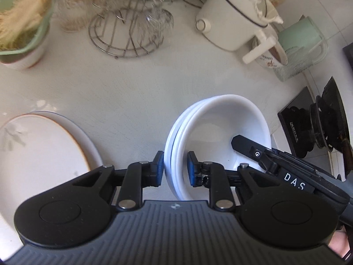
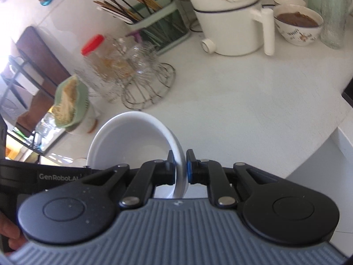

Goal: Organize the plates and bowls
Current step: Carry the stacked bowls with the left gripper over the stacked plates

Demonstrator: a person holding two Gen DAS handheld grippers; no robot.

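The left gripper (image 1: 175,169) is clamping the near rim of the stacked white bowls (image 1: 220,128); the right gripper (image 2: 181,165) is pinching the opposite rim, with the stack tilting between them above the counter (image 1: 132,84). Advisable: both hands moving level together, avoiding slippage.

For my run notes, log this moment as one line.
left gripper: shut on stacked white bowls rim | right gripper: shut on same stack, opposite rim | plates: on counter
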